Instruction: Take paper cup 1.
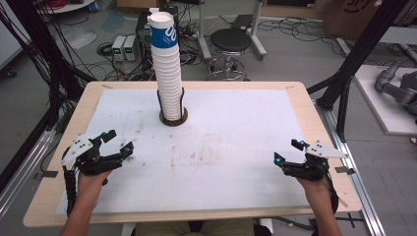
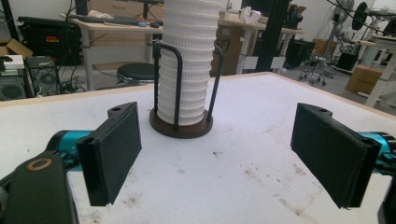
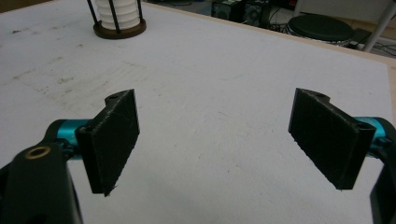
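High view shows the left gripper (image 1: 116,141) at the near left of the table (image 1: 305,103) and the right gripper (image 1: 287,151) at the near right, both with jaws wide apart and holding nothing. Left gripper view looks straight along its jaws at the stack of paper cups (image 2: 189,60). The stack stands upright in a dark wire holder (image 2: 181,126) at the far middle, a little to the left. Its long axis is vertical. I judge the left gripper nearer to it, so this hand is better placed to reach forward.
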### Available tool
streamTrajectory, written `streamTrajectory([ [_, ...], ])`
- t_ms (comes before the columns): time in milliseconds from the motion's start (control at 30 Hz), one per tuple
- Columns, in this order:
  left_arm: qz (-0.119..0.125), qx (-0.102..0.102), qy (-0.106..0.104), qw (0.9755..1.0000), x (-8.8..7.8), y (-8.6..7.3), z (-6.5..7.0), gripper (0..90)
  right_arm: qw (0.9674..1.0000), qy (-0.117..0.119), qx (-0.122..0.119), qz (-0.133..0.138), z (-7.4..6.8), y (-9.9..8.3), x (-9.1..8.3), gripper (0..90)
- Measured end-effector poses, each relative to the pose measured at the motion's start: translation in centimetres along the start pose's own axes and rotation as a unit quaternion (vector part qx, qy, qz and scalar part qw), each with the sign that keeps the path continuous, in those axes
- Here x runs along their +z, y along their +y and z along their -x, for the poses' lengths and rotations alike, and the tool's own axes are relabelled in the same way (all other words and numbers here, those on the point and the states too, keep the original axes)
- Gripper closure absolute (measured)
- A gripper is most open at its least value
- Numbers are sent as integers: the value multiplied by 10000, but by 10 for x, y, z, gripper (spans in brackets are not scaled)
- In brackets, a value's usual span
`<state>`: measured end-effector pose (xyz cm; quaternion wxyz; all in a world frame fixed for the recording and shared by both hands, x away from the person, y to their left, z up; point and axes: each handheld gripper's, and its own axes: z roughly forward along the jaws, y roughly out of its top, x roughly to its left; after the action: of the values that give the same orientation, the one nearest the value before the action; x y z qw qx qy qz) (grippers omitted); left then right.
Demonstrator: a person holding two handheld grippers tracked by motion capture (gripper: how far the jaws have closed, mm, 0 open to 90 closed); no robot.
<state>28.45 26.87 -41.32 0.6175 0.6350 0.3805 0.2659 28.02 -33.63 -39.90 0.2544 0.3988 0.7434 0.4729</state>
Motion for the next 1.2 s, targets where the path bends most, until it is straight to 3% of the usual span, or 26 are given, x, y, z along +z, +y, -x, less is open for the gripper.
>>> streamTrajectory([
  [300,50,-139,22,9999,4,0,-3,162,10000,23,-41,-5,2,-1,1,165],
  [500,8,-73,-31,10000,7,0,0,161,10000,40,57,12,3,-3,-2,165],
  [700,48,-173,-117,9998,8,10,-2,162,10000,84,9,13,-2,1,-1,165],
  [833,95,-189,-257,9994,13,28,-3,162,9999,110,-22,18,-7,2,-1,165],
  [933,283,-329,-450,9980,16,46,-4,162,9999,123,-42,13,-7,3,1,165],
  [967,386,-329,-550,9972,19,60,-5,161,9999,134,-40,11,-8,3,1,165],
  [1000,386,-329,-550,9972,19,60,-5,161,9999,147,-15,1,-8,3,2,165],
  [1033,450,-310,-627,9965,23,73,-5,161,9999,148,-30,-6,-8,3,2,165],
  [1067,450,-310,-627,9965,23,73,-5,161,9999,148,-30,-6,-8,3,2,165],
  [1200,435,-166,-788,9958,37,103,-2,161,9998,170,-75,-27,-8,2,4,165],
])
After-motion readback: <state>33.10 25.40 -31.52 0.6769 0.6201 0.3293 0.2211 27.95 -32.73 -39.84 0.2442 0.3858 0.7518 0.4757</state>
